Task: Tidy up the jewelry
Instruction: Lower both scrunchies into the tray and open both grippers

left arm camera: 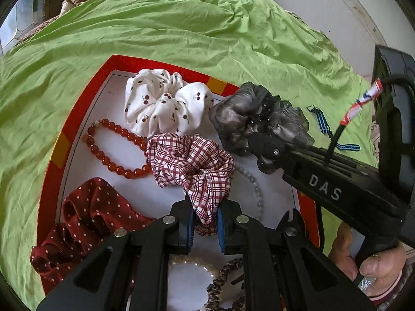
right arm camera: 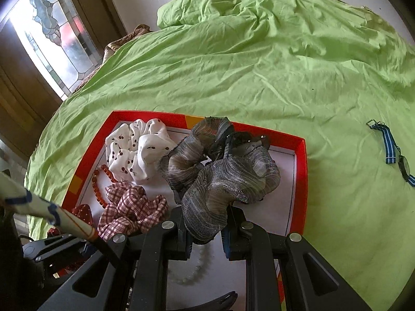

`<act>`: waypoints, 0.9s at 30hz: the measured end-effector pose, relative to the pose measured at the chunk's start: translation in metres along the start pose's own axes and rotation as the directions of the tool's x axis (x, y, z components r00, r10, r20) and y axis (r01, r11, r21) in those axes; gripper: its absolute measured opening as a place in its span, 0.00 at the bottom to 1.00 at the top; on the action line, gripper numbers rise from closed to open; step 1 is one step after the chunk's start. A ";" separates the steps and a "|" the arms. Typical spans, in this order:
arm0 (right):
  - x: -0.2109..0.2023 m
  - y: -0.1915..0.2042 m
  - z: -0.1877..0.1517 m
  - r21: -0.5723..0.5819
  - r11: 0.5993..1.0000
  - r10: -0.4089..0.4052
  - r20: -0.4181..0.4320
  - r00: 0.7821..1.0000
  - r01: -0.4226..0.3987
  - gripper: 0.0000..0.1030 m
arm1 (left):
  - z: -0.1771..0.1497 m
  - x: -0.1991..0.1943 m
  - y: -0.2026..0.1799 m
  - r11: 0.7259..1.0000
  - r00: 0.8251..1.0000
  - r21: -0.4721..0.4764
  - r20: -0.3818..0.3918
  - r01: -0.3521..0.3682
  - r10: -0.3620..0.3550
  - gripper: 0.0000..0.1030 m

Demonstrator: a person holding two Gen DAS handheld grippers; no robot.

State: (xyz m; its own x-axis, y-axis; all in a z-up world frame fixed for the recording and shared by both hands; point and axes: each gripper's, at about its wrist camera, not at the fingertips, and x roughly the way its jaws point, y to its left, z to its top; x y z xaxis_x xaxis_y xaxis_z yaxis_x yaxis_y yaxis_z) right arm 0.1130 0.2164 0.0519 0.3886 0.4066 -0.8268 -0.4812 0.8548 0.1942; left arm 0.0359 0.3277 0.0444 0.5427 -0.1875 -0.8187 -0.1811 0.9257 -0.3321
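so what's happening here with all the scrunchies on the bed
A person is sorting hair accessories and jewelry into a red-rimmed tray on a green bedsheet, with a handheld gripper in each hand. The left gripper is shut on a red plaid scrunchie, and the right gripper is shut on a grey sheer scrunchie, both over the tray. A cherry-print scrunchie and a red bead bracelet already lie inside. A striped-strap watch is out on the sheet.
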 end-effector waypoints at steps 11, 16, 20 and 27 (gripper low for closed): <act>0.004 0.002 0.003 -0.001 1.000 -0.020 -0.026 0.999 0.020 0.20 | -0.005 -0.004 -0.002 0.997 0.998 0.034 0.011 -0.064 0.064 0.14; 0.006 0.003 0.003 0.000 1.000 -0.028 -0.040 0.999 0.028 0.21 | -0.005 -0.005 -0.002 0.997 0.998 0.033 0.013 -0.064 0.064 0.15; 0.004 0.005 0.004 -0.009 1.000 -0.030 -0.035 0.999 0.030 0.21 | -0.006 -0.007 -0.003 0.998 0.998 0.032 0.020 -0.062 0.061 0.15; -0.010 0.013 0.005 -0.041 0.998 -0.047 0.001 0.999 0.047 0.24 | -0.006 -0.010 -0.003 0.998 0.998 0.032 0.030 -0.060 0.059 0.16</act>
State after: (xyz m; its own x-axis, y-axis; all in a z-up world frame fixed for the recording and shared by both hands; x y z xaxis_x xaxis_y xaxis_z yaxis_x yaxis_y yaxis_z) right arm 0.1069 0.2251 0.0659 0.4116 0.3664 -0.8345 -0.4942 0.8590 0.1334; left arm 0.0256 0.3251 0.0506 0.5551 -0.1226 -0.8227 -0.1867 0.9455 -0.2669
